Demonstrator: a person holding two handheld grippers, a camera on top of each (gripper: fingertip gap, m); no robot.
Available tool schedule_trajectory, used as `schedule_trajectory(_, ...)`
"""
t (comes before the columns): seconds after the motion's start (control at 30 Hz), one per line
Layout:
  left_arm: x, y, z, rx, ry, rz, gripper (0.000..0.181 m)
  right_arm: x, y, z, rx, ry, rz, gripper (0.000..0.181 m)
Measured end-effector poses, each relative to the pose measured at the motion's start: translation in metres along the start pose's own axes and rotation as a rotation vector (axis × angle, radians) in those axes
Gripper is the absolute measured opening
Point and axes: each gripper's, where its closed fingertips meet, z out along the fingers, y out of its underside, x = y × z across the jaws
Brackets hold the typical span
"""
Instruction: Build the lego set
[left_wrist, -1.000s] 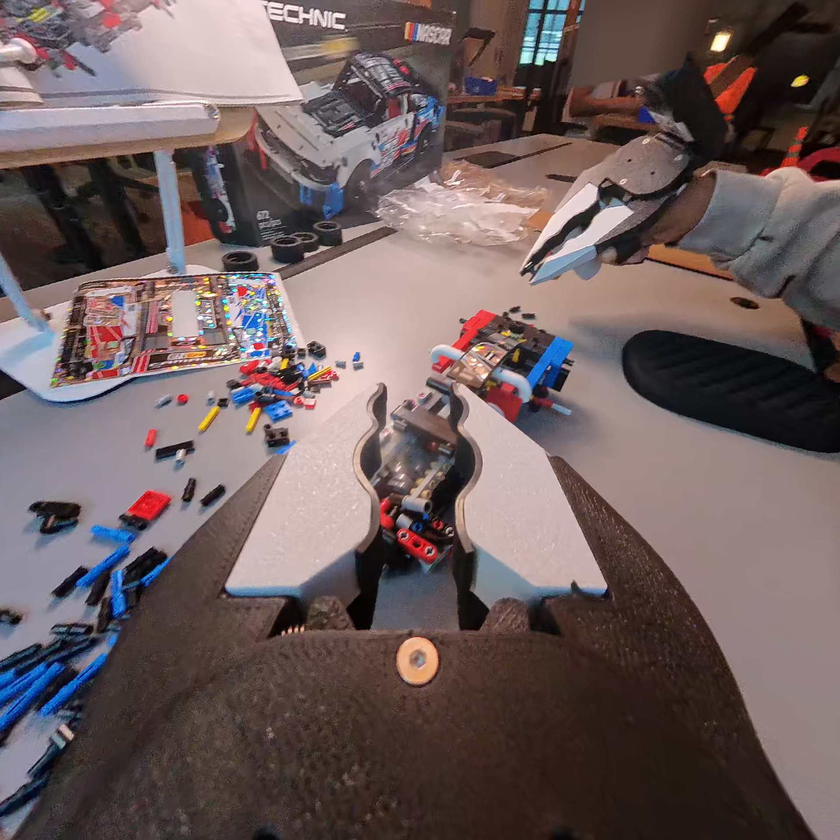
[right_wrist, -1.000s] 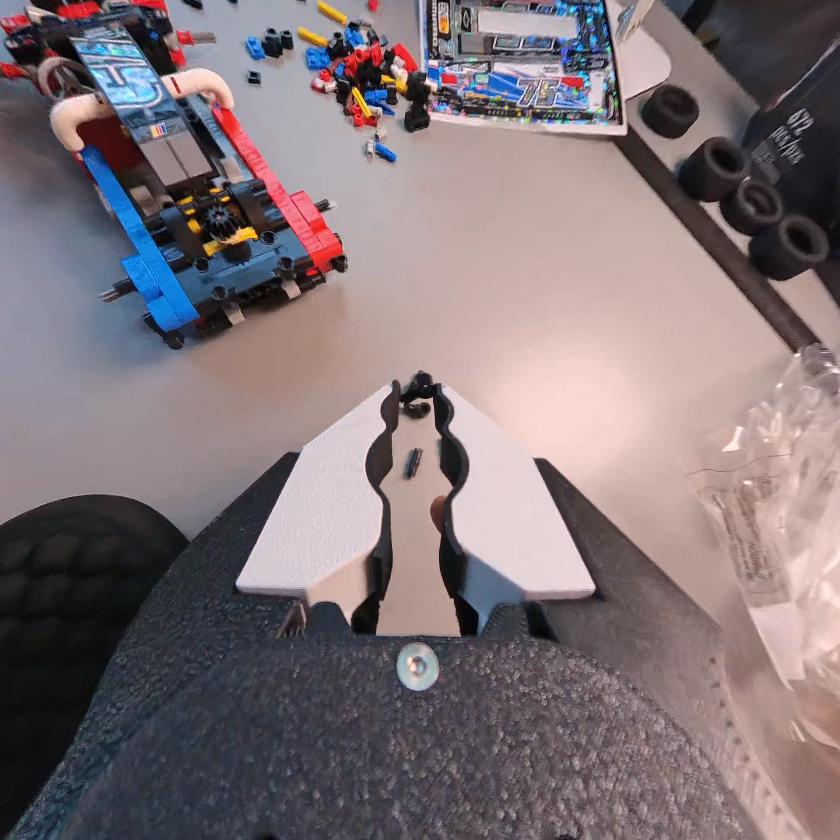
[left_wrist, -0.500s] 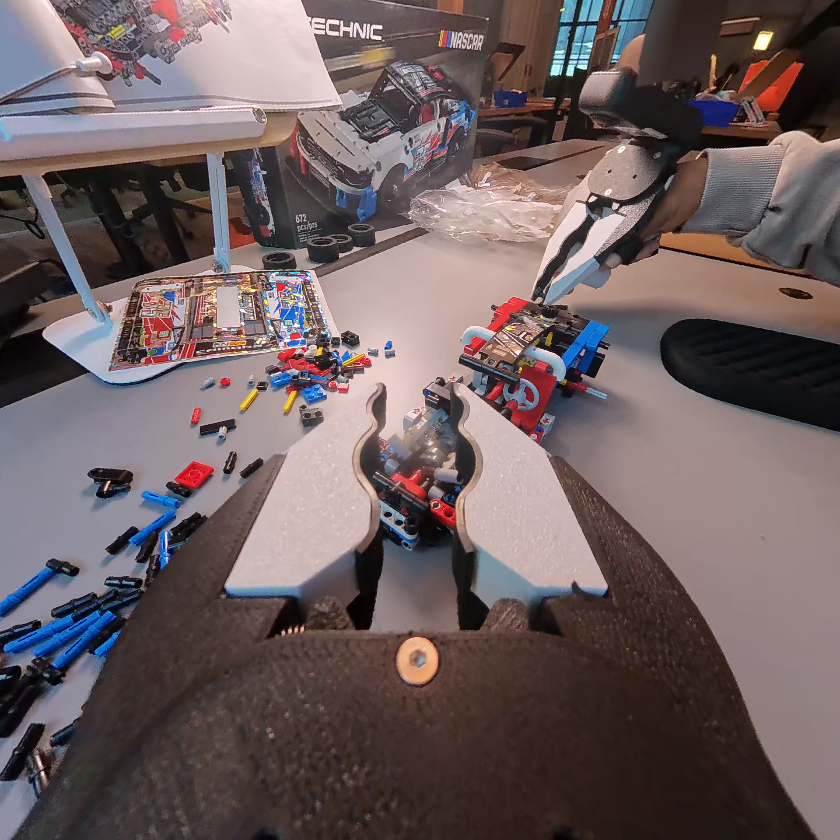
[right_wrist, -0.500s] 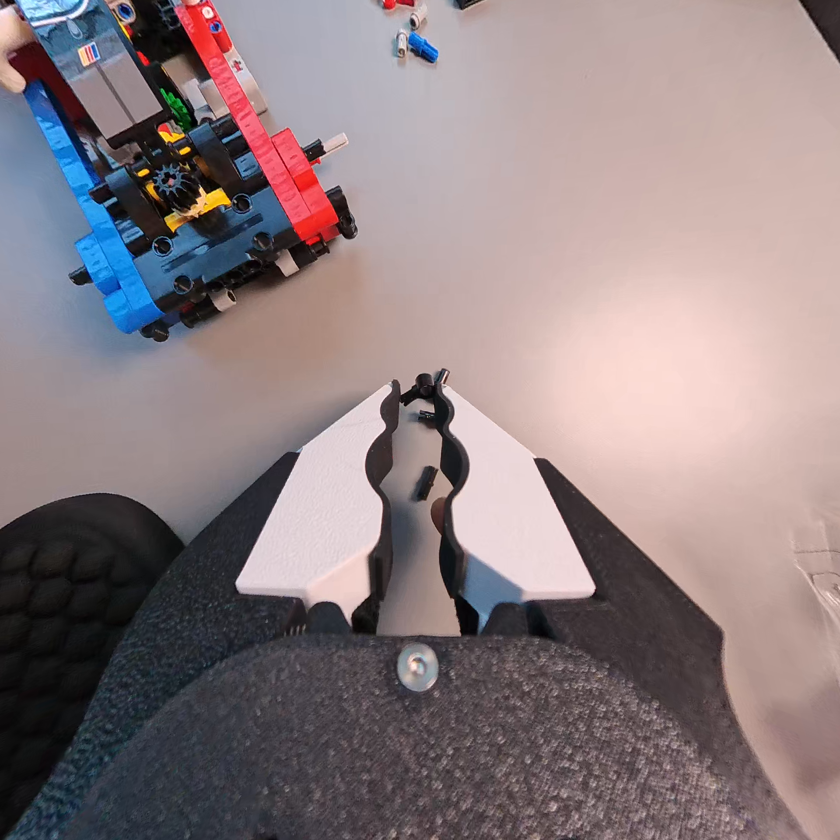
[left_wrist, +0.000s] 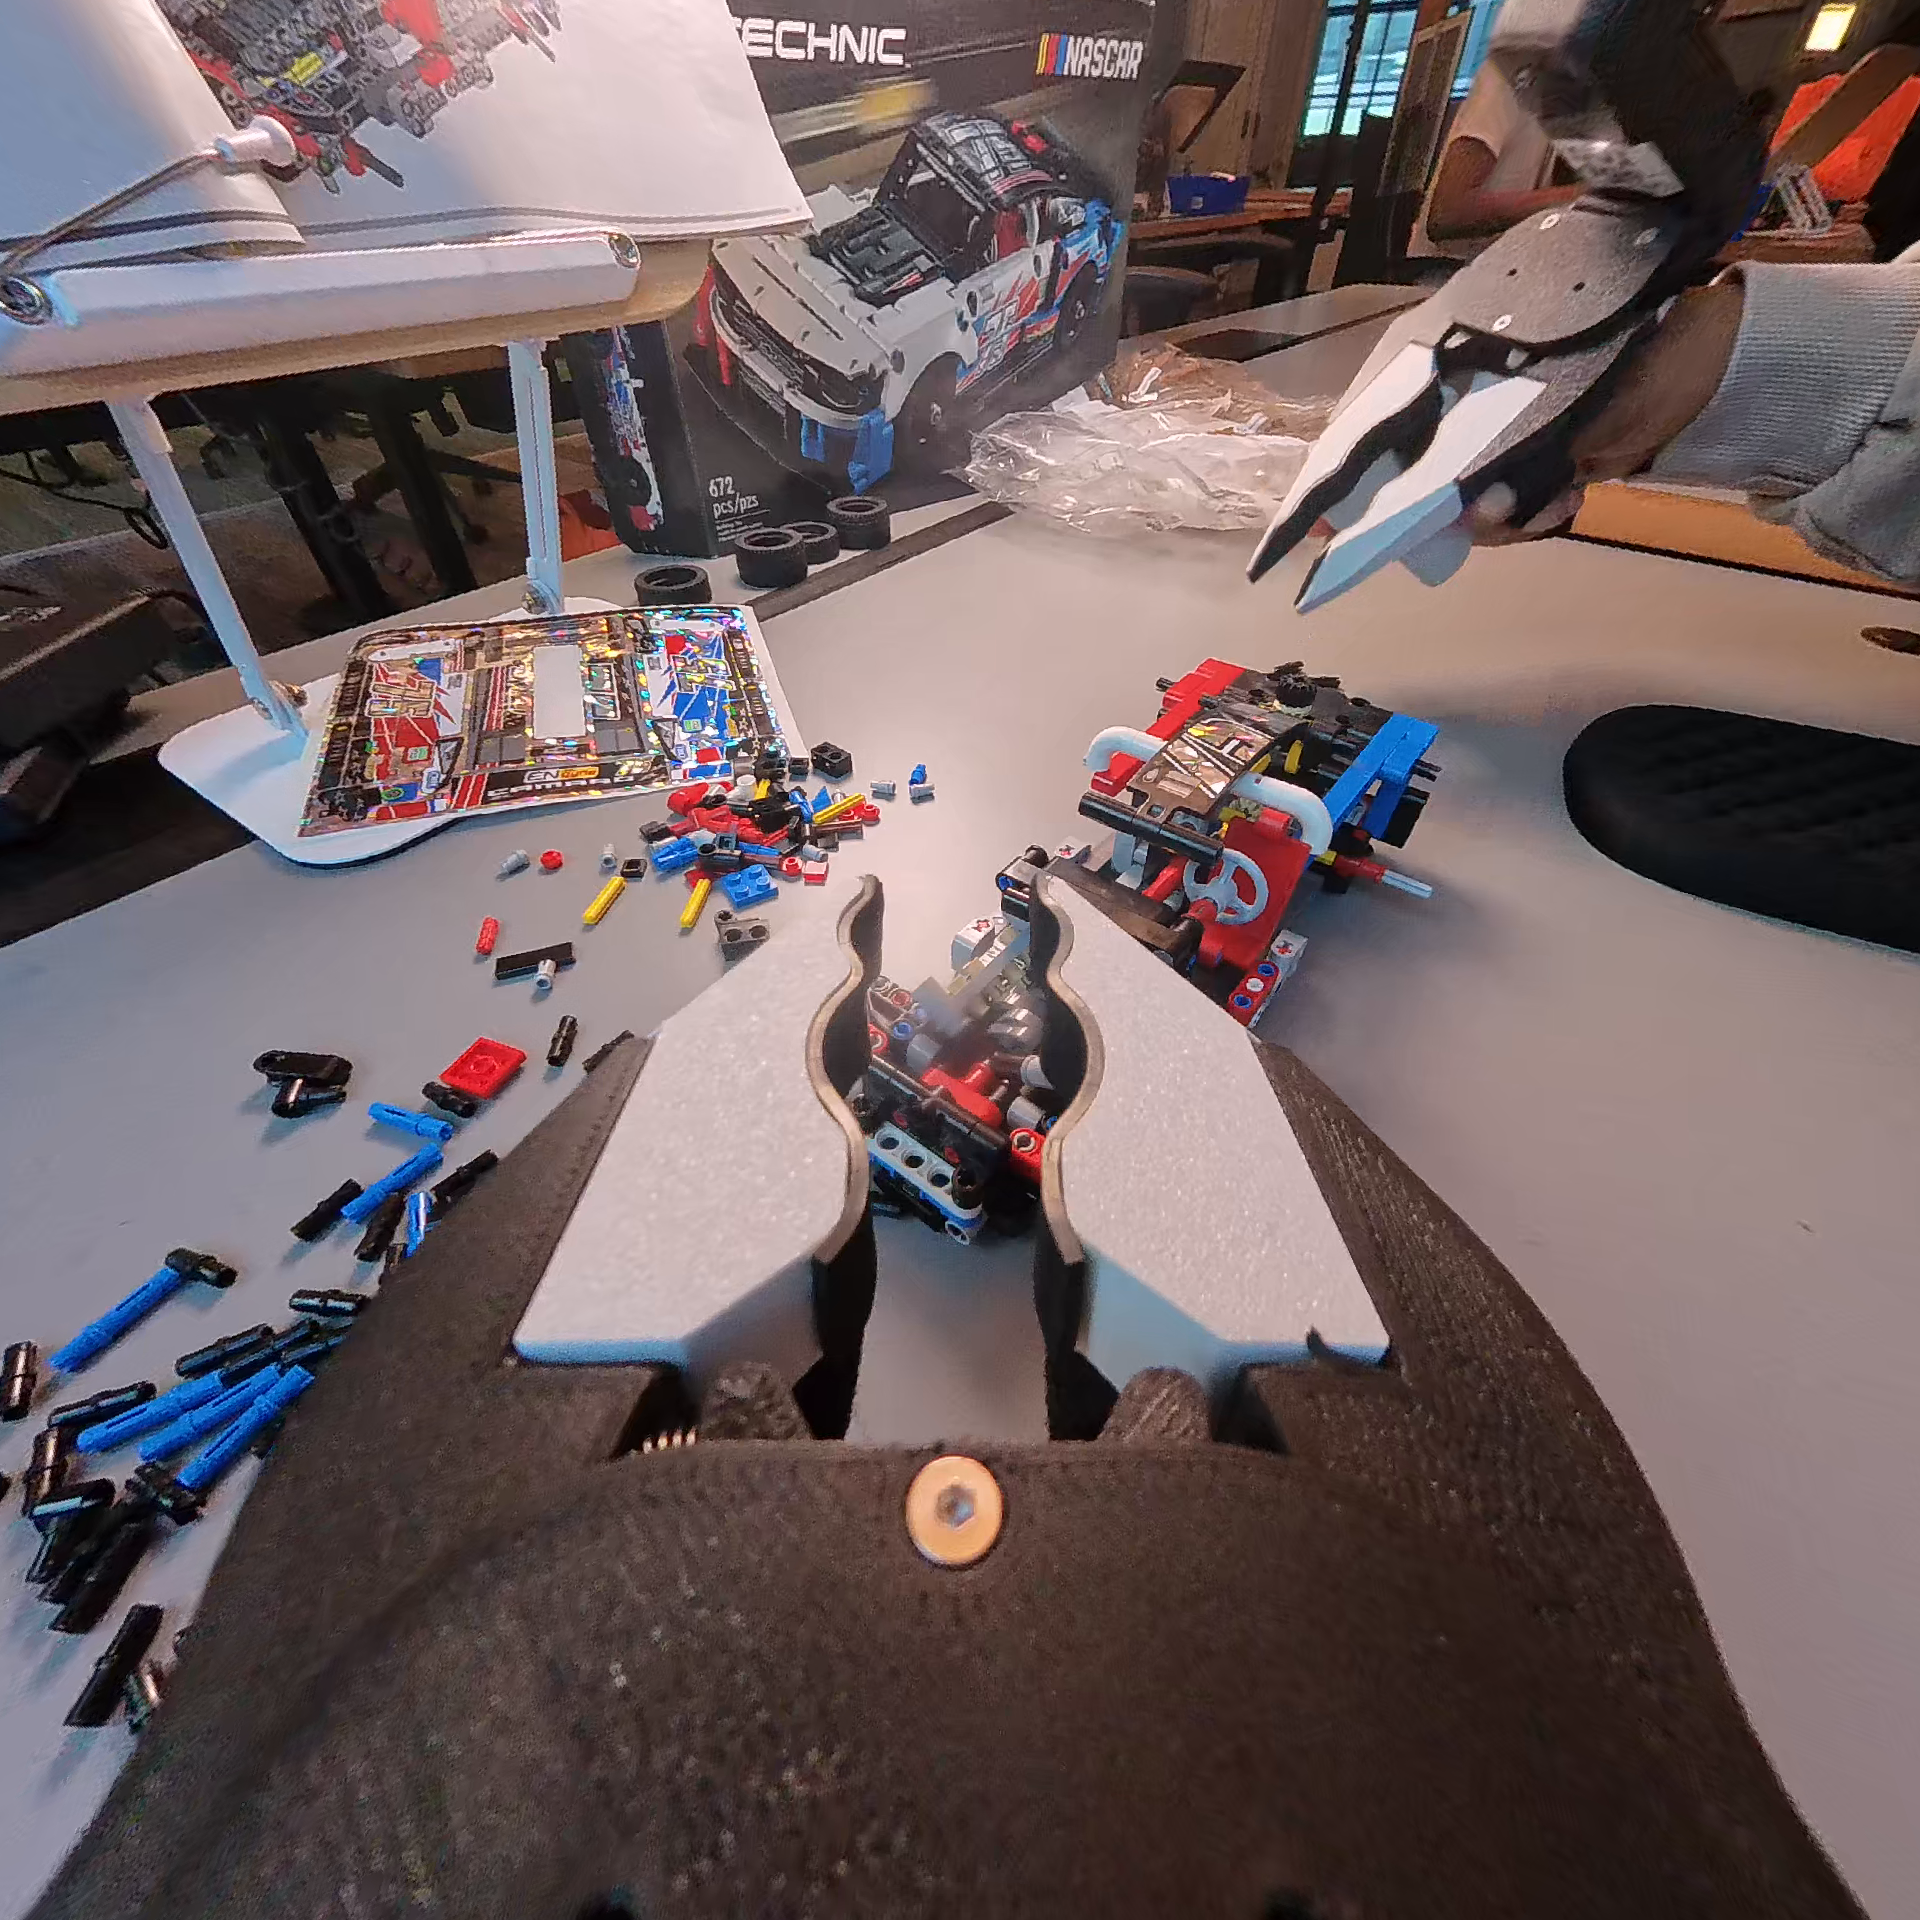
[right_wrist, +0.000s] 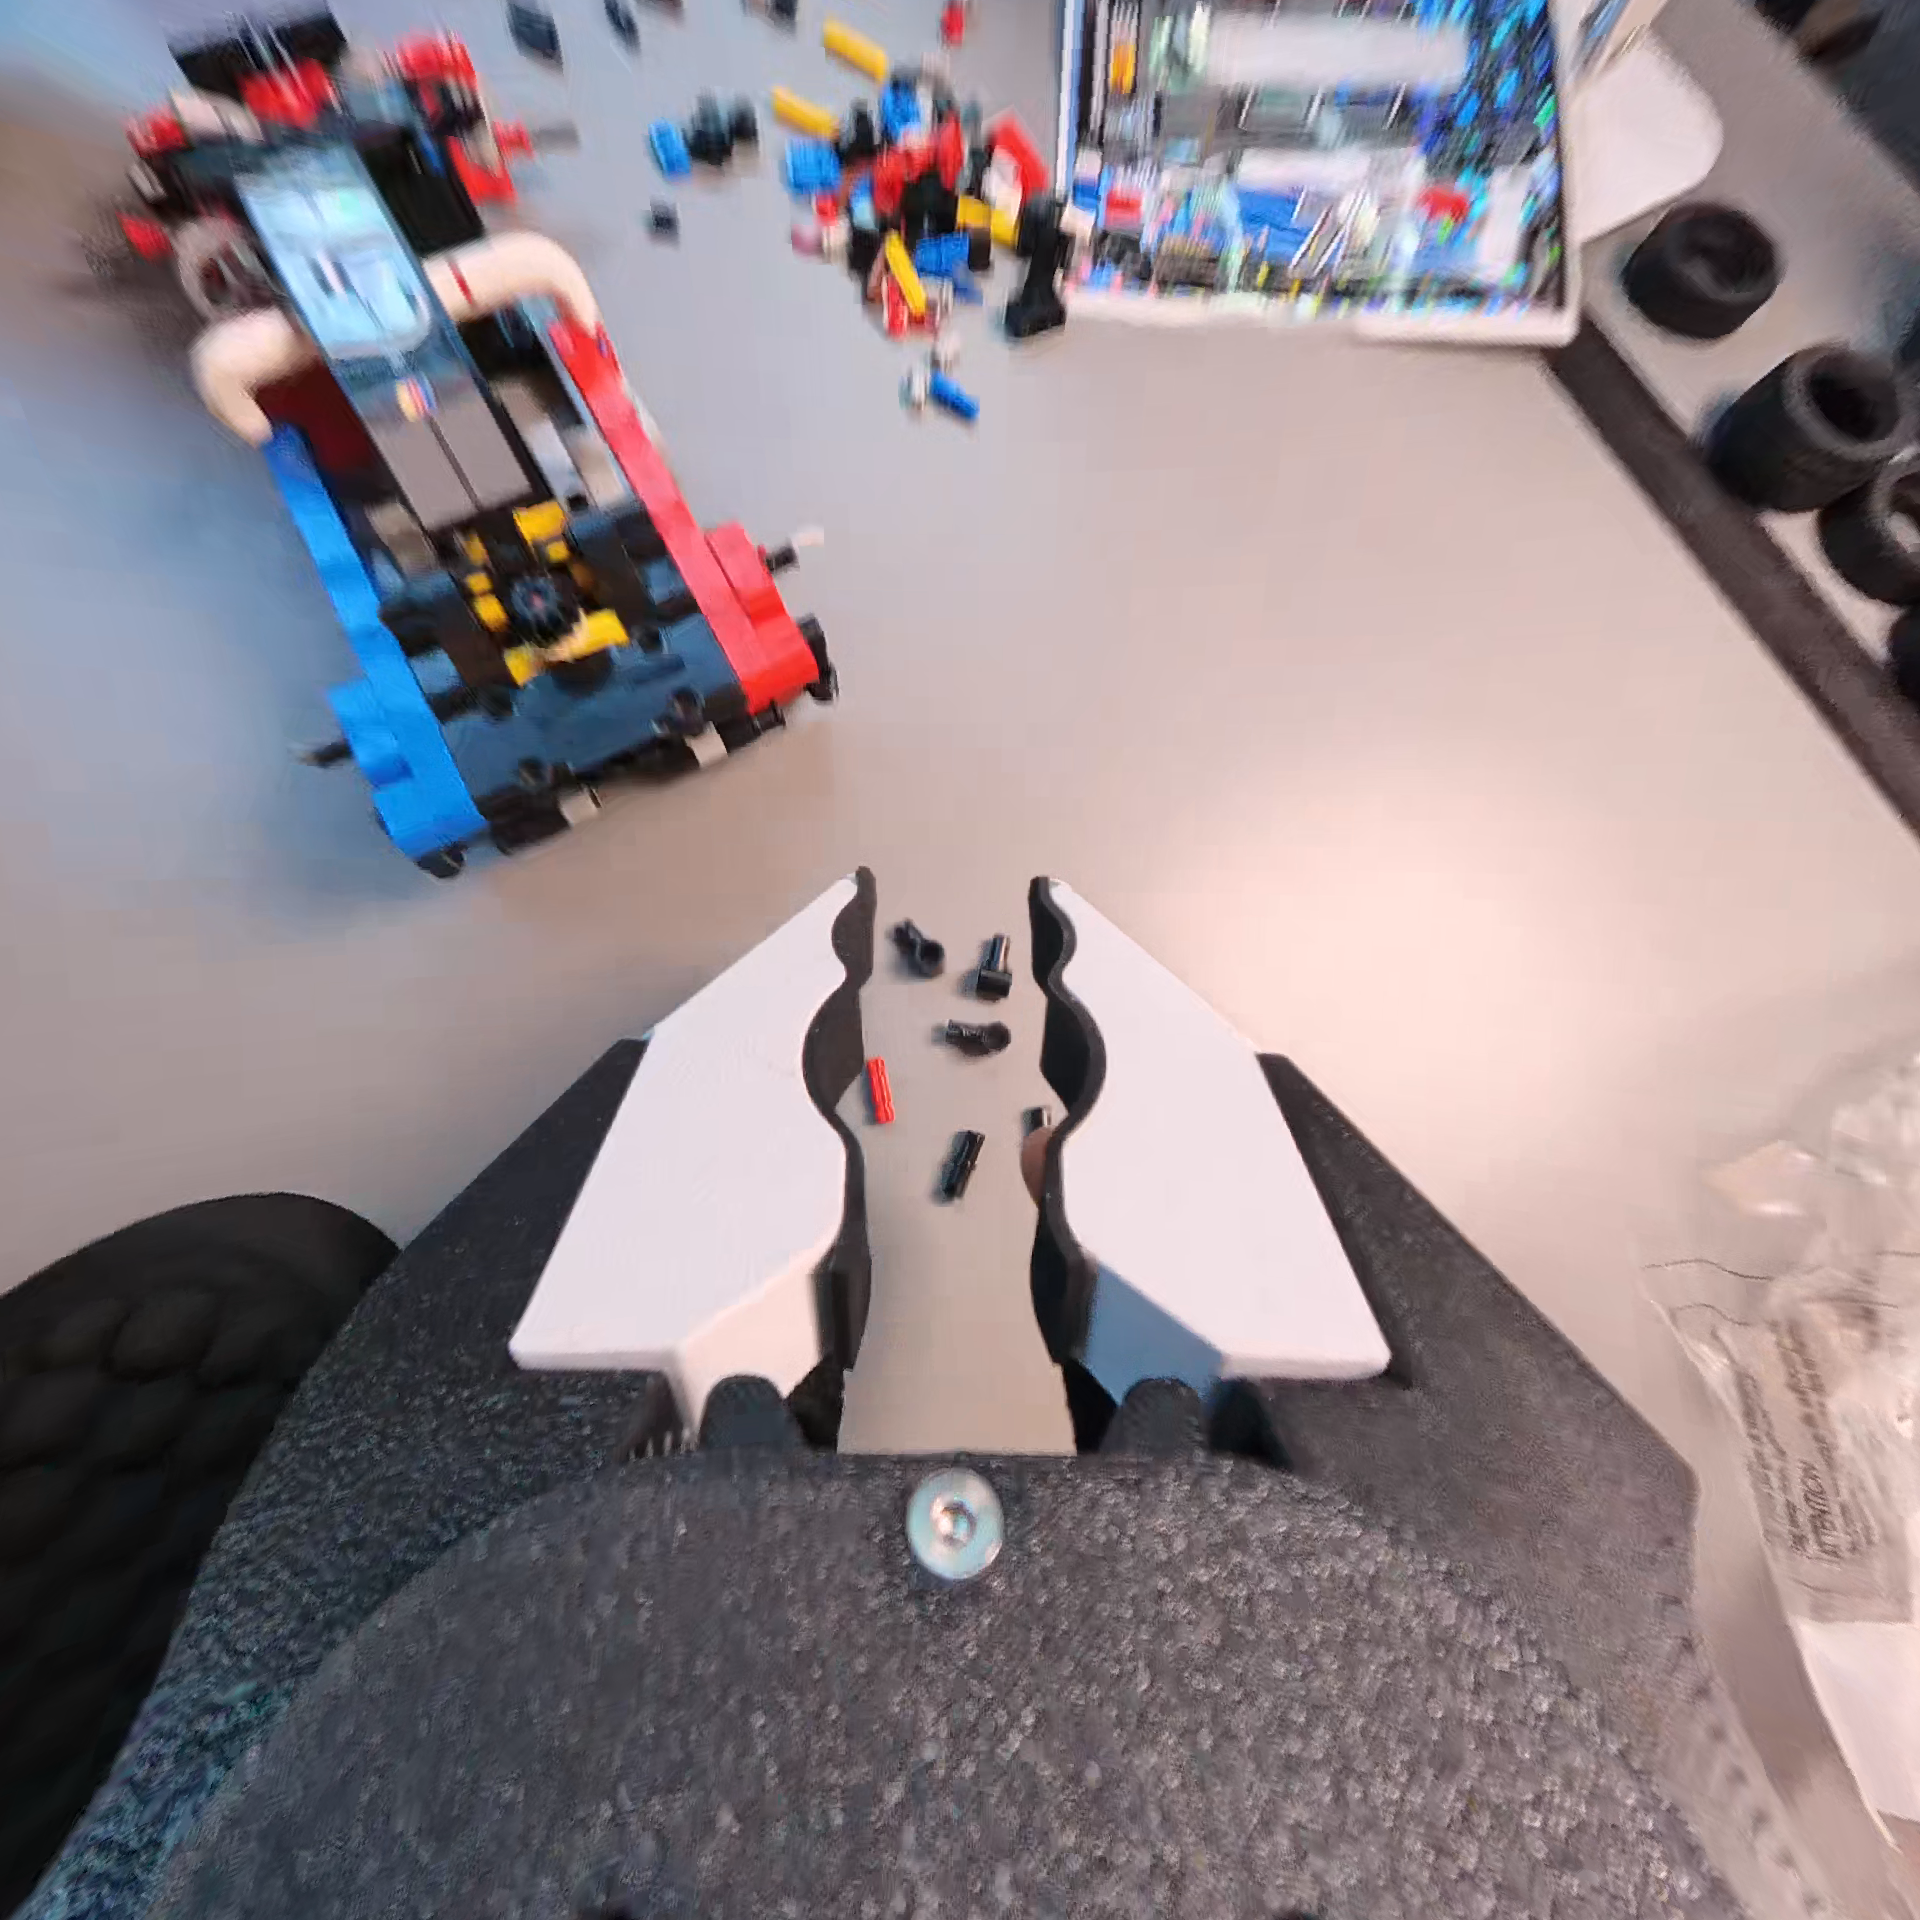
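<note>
Set box (left_wrist: 894, 270) w/ printed logos behind sticker sheet (left_wrist: 540, 717), car chassis (left_wrist: 1236, 821).

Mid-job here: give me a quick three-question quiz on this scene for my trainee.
1. True or false: the right gripper grips a piece.
2. The loose tyres lie: A beside the set box; B on the car; C inside the bag.
3. Fill in: on the table below the right gripper, among black pins, lies one ___ pin.
Key: 1 false, it is open; 2 A; 3 red.
</note>
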Motion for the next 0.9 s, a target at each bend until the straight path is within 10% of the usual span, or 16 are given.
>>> schedule_trajectory(0.37,-0.010,-0.009,-0.003,0.021,-0.033,-0.003,0.027,0.032,-0.025,-0.040,0.664,0.257,0.233,0.025)
schedule_trajectory(0.6,-0.038,-0.048,-0.009,-0.020,-0.073,0.079,0.033,0.032,-0.019,-0.039,0.675,0.246,0.230,0.025)
schedule_trajectory(0.9,-0.118,-0.039,0.000,-0.480,-0.045,0.181,0.029,0.017,-0.022,-0.041,0.645,0.264,0.141,0.025)
